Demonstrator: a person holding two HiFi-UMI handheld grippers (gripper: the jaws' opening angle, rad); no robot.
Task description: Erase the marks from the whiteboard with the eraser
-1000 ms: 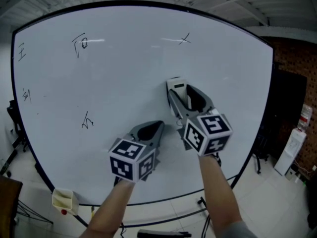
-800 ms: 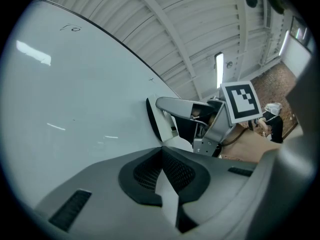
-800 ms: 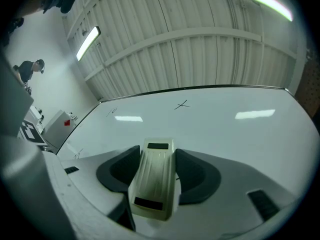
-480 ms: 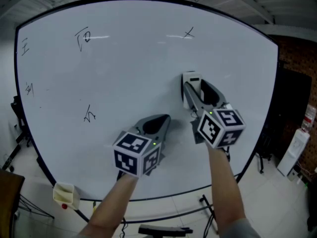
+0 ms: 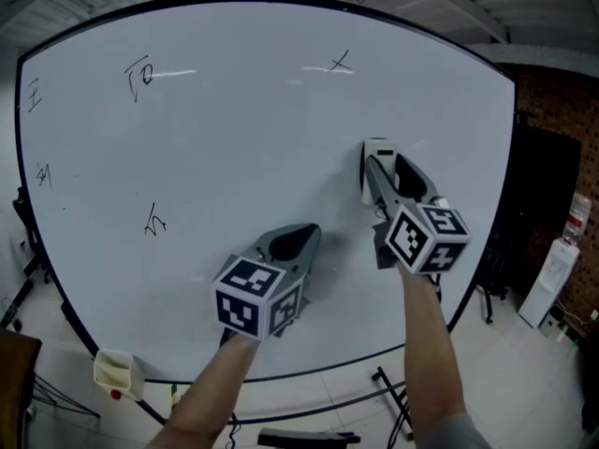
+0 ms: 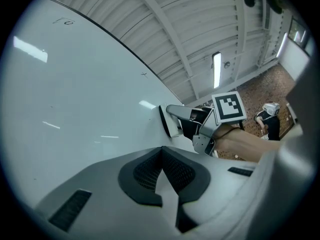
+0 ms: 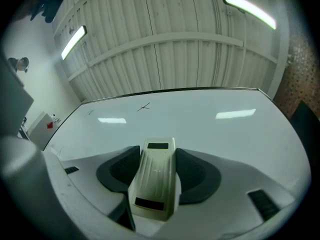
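The big whiteboard [image 5: 253,138] fills the head view. It bears small black marks at its top left [image 5: 138,78], along its left edge [image 5: 34,94], at mid left [image 5: 155,221], and a cross at its top right [image 5: 342,62]. My right gripper [image 5: 379,174] is shut on the cream eraser [image 5: 377,150], which it presses to the board right of centre. In the right gripper view the eraser [image 7: 156,179] lies between the jaws, with the cross [image 7: 144,107] ahead of it. Lower down near the board, my left gripper [image 5: 295,241] is shut and holds nothing; its jaws [image 6: 162,171] meet.
A pale small tray [image 5: 117,372] hangs at the board's lower left corner. Stand legs [image 5: 388,386] show under the board. To the right are a brick wall and a white water dispenser [image 5: 552,283]. A person [image 6: 270,121] stands far off in the left gripper view.
My right gripper has slid the eraser to the right across the board. The left gripper has stayed low and shut, drifting slightly right.
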